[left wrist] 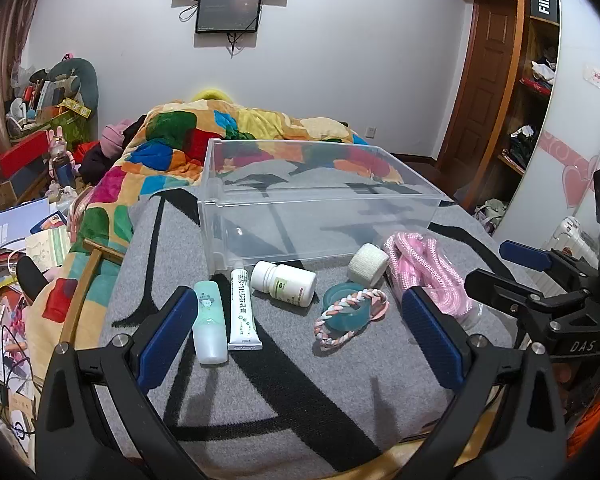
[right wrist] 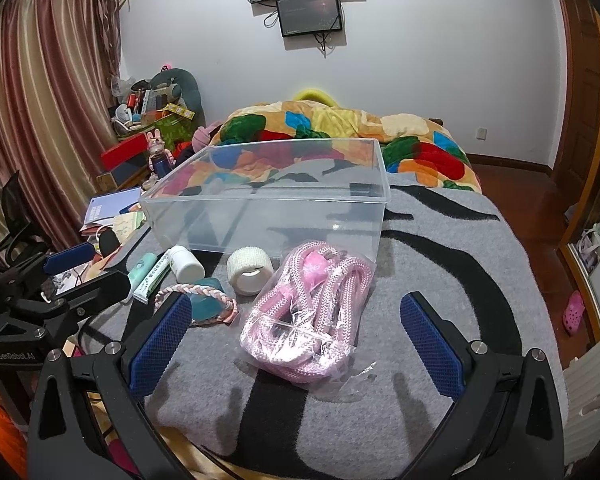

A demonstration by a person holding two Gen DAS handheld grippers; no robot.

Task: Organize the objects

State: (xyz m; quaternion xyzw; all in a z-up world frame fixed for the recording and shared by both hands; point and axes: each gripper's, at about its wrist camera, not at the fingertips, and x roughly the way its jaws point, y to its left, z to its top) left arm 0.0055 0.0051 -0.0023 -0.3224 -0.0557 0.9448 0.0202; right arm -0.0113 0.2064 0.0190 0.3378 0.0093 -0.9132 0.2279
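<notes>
A clear plastic bin (left wrist: 260, 236) (right wrist: 188, 216) stands empty on the grey blanket. In front of it lie a mint green bottle (left wrist: 209, 322), a white tube (left wrist: 242, 310), a white pill bottle (left wrist: 284, 283), a teal cup (left wrist: 350, 312) inside a braided ring (left wrist: 332, 336), a white tape roll (left wrist: 367, 264) (right wrist: 249, 272) and bagged pink rope (left wrist: 428, 268) (right wrist: 308, 320). My left gripper (left wrist: 296, 340) is open and empty, just short of the small items. My right gripper (right wrist: 296, 344) is open and empty, its fingers on either side of the rope bag.
A colourful quilt (left wrist: 172, 140) covers the bed behind the bin. Cluttered papers and boxes (left wrist: 24, 240) lie off the left edge. A wooden wardrobe (left wrist: 532, 92) stands at the right. The blanket's front edge (right wrist: 300, 456) is near the grippers.
</notes>
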